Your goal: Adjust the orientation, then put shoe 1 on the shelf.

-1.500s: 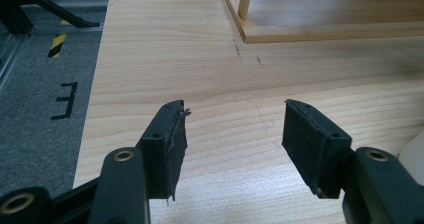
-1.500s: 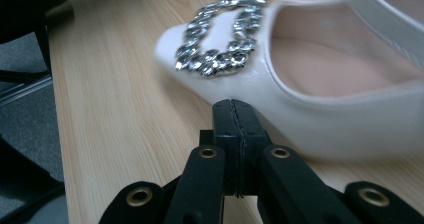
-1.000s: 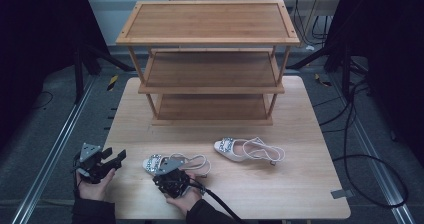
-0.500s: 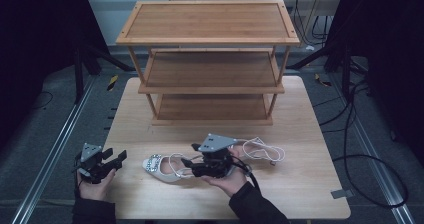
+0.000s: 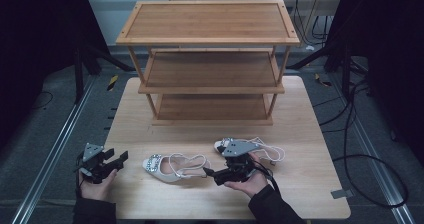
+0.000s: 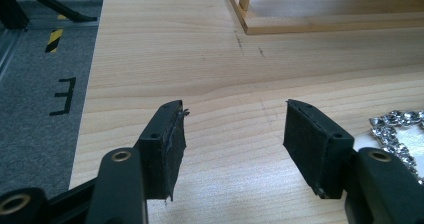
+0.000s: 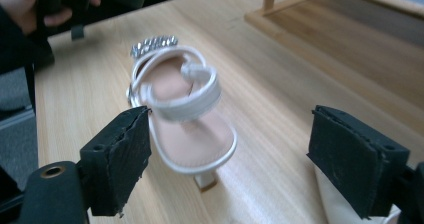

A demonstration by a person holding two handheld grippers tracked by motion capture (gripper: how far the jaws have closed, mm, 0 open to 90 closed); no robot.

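Observation:
Two white strappy sandals with rhinestone toes lie on the wooden table (image 5: 310, 194). In the high view the left sandal (image 5: 175, 166) lies at front centre and the right sandal (image 5: 260, 151) sits partly under my right hand. My right gripper (image 5: 212, 175) is open and points left at the left sandal's heel. In the right gripper view that sandal (image 7: 185, 114) lies just ahead of the open right gripper (image 7: 230, 154), heel towards me. My left gripper (image 5: 119, 158) is open at the table's left edge, empty (image 6: 232, 129), with the rhinestone toe (image 6: 395, 129) to its right.
A three-tier wooden shoe rack (image 5: 210, 59) stands at the back of the table, and its base (image 6: 325, 19) lies ahead in the left gripper view. Black cables (image 5: 360, 149) trail on the floor to the right. A strip of the second sandal (image 7: 345, 209) peeks past the right jaw.
My right hand and gripper have moved right, from over the left sandal to beside its heel, near the second sandal. The left gripper and both sandals stay where they were.

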